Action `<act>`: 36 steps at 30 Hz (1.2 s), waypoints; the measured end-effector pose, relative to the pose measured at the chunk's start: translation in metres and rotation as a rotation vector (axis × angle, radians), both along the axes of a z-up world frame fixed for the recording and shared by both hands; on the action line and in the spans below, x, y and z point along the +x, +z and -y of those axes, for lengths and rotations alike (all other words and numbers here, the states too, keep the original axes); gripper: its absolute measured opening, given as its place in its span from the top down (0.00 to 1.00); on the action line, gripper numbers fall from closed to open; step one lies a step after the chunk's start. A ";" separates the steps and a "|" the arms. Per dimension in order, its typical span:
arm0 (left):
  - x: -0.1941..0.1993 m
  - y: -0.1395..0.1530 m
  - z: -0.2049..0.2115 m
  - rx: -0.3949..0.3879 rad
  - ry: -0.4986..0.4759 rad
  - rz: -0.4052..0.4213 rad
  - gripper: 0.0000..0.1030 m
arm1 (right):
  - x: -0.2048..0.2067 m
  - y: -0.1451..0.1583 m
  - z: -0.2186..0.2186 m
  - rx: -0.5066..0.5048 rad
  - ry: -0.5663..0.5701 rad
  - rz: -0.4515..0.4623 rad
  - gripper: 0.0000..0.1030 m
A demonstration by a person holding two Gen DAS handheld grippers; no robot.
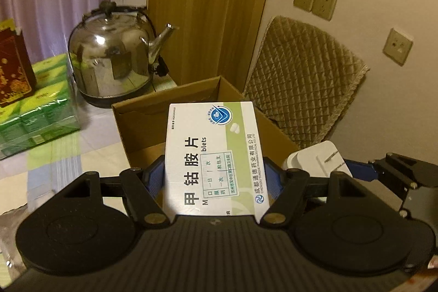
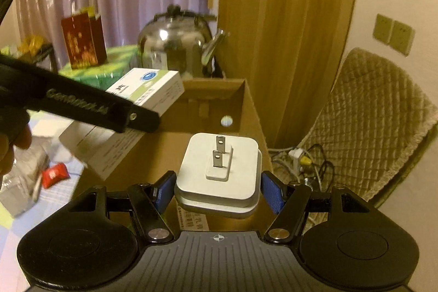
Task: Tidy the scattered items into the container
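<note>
The table [image 1: 90,133], under a pale checked cloth, is mostly hidden behind both gripper bodies; only its left part shows, and its near edge is out of sight. The cardboard box [image 1: 142,111] stands open on it, its floor largely covered in the left wrist view by the carton held in front; in the right wrist view the box interior [image 2: 213,106] is bare, with a round hole in its far wall. Beyond the box a steel kettle [image 1: 112,54] sits just behind the far rim, and green packs [image 1: 41,106] with a red gift bag [image 1: 13,67] on top crowd the far left. To the right a quilted chair back [image 1: 303,81] stands close beside the box, with tangled cables [image 2: 303,163] at its foot.

The left gripper [image 1: 215,177] is clenched on the white medicine carton [image 1: 210,155], blue pads pressing both long sides; the carton's near end is cut off by the gripper body. It hangs above the box's near-left rim. The right gripper [image 2: 217,192] is clamped on the white plug adapter [image 2: 219,171], prongs up, held over the box's near edge. A small red packet [image 2: 54,175] lies blurred on the table at left, beside crumpled wrapping that is hard to make out.
</note>
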State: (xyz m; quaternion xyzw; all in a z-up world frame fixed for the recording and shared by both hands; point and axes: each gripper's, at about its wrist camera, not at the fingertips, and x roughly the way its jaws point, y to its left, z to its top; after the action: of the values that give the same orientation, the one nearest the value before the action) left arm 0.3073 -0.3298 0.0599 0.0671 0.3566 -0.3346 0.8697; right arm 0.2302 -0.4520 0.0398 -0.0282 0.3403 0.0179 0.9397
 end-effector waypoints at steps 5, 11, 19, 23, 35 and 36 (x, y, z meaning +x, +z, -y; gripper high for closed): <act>0.035 -0.027 0.016 0.034 -0.002 -0.054 0.34 | 0.016 -0.015 0.003 -0.021 0.020 -0.035 0.38; 0.065 -0.054 0.034 0.088 -0.006 -0.087 0.34 | 0.028 -0.026 0.003 -0.031 0.042 -0.066 0.38; 0.091 -0.079 0.048 0.177 0.015 -0.109 0.34 | 0.043 -0.033 0.002 -0.037 0.059 -0.089 0.38; 0.094 -0.086 0.053 0.205 0.017 -0.101 0.34 | 0.046 -0.035 0.003 -0.041 0.063 -0.092 0.38; 0.096 -0.087 0.058 0.243 0.007 -0.065 0.35 | 0.047 -0.037 0.010 -0.041 0.053 -0.101 0.38; 0.096 -0.086 0.058 0.247 0.009 -0.063 0.35 | 0.047 -0.037 0.010 -0.041 0.053 -0.102 0.38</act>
State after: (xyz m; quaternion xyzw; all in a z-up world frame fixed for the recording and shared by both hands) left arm 0.4030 -0.3874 -0.0265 0.1614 0.4226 -0.2864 0.8446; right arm 0.2769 -0.4617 0.0031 -0.0557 0.3870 0.0371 0.9196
